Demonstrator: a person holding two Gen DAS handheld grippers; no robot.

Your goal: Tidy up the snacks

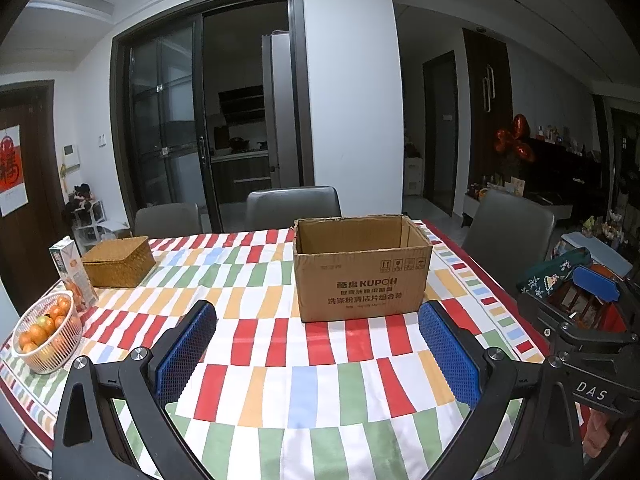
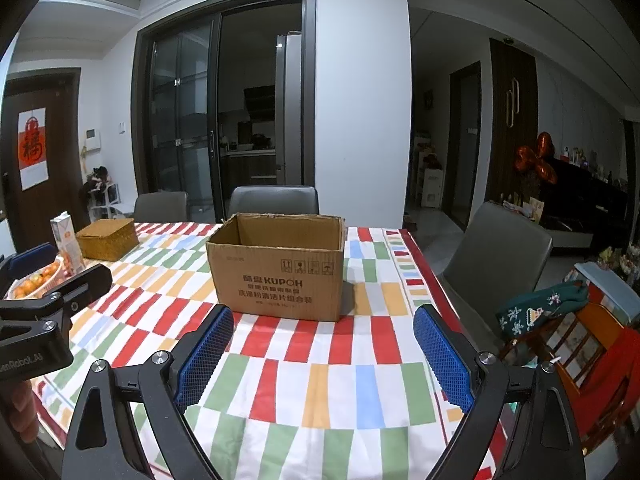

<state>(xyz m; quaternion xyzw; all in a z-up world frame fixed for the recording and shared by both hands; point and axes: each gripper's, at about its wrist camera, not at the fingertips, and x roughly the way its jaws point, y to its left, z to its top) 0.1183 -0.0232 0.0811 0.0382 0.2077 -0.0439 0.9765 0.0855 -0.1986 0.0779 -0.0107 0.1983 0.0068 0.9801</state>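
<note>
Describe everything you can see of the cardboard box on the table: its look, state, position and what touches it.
The cardboard box is plain brown corrugated card, rectangular, standing upright on the checked tablecloth. Its top is open, with ragged edges where flaps seem torn off, and what shows of its inside looks empty. The front carries dark print: "KUPOH", Chinese characters and handling symbols. It sits toward the table's far side, before a grey chair. Nothing but the cloth touches it.

— What's the room like?
— White walls (image 2: 360, 120), a dark-framed sliding glass door (image 2: 188, 120) opening on a dim kitchen, and a brown door (image 2: 44, 152) with a red poster on the left.
— Furniture?
— Grey chairs (image 2: 274, 200) around a desk under a colourful checked cloth (image 2: 320, 380); dark cabinets (image 2: 588, 200) on the right.
</note>
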